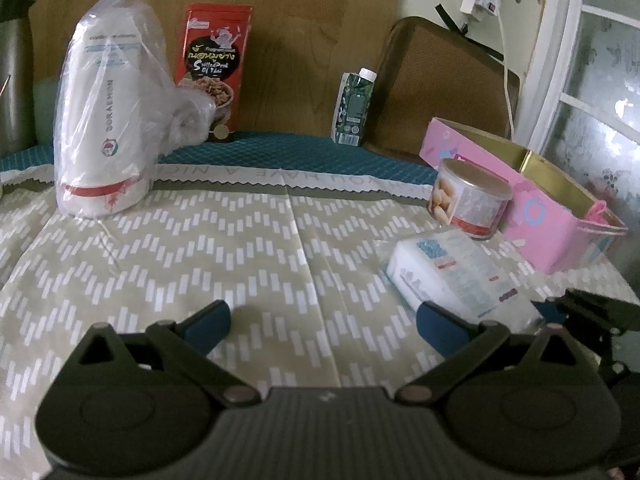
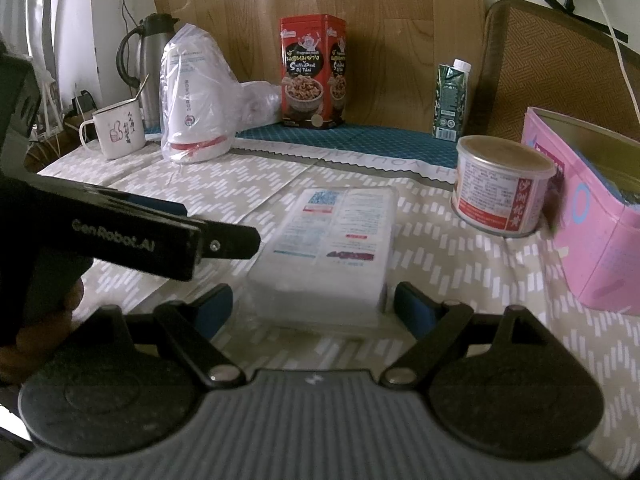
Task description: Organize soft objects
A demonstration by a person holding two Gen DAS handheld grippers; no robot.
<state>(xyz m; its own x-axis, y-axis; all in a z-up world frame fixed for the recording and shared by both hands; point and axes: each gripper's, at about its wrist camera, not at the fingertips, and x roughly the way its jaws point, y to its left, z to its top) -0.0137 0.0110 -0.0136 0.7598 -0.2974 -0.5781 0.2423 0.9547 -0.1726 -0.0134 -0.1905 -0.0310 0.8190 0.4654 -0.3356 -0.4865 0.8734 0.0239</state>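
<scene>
Right gripper (image 2: 314, 306) wide open, straddling flat white plastic-wrapped tissue pack (image 2: 332, 240); left gripper (image 1: 324, 320) open, empty. Desk's beige chevron-patterned cloth (image 1: 200, 264); round red-and-white tin (image 2: 502, 184), pink box (image 2: 600, 240) beside.

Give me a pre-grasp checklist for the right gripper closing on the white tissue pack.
1. right gripper open: ok.
2. white tissue pack between its fingers: near end only, ok.
3. Pack lying flat on the tablecloth: ok.
4. left gripper open, holding nothing: ok.
5. Left gripper clear of the pack: not ok, its finger is right beside it.
6. pink box open: ok; room inside: cannot tell.
</scene>
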